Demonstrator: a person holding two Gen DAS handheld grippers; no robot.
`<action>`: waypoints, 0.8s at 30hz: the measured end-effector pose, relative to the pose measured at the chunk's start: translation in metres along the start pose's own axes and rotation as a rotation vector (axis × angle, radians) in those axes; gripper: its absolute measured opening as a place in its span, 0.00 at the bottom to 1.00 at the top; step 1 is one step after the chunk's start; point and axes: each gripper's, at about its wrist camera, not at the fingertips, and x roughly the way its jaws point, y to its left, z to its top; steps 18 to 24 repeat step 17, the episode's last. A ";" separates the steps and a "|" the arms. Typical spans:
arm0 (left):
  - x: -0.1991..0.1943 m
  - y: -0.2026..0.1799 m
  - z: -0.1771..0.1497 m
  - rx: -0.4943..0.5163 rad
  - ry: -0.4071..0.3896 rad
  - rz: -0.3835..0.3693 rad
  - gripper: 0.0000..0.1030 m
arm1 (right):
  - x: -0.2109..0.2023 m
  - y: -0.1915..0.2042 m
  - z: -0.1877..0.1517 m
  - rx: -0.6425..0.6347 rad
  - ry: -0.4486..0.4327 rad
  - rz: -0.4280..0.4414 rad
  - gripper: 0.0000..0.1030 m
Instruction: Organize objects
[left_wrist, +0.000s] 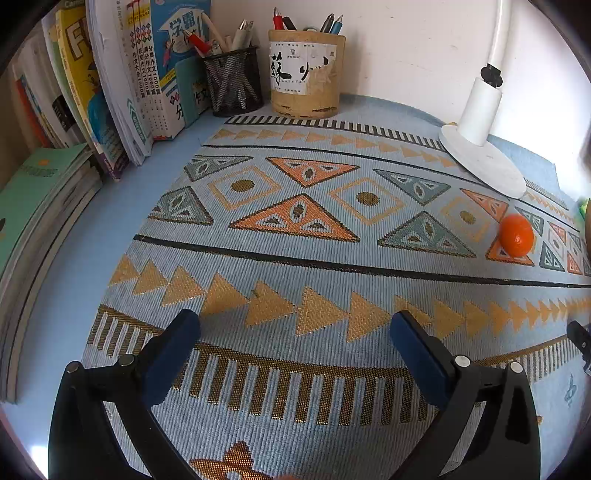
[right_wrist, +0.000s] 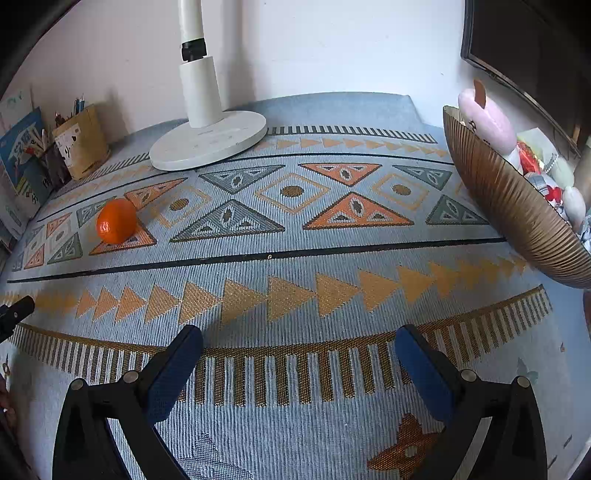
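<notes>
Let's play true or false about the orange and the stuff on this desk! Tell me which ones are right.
1. The orange lies on the patterned mat. True.
2. The left gripper holds the orange. False: it is open and empty.
3. The white lamp base stands on the mat. True.
4. The ribbed bowl is empty. False: soft toys sit in it.
5. The right gripper is open. True.
</notes>
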 end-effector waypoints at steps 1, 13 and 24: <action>0.000 0.000 0.000 0.001 0.000 -0.001 1.00 | 0.000 0.000 0.000 0.000 0.000 0.000 1.00; -0.001 -0.002 0.001 -0.001 0.001 0.001 1.00 | 0.000 -0.001 0.001 0.000 0.000 0.000 1.00; -0.001 -0.002 0.001 0.000 0.001 0.001 1.00 | 0.000 -0.001 0.001 -0.001 0.000 0.000 1.00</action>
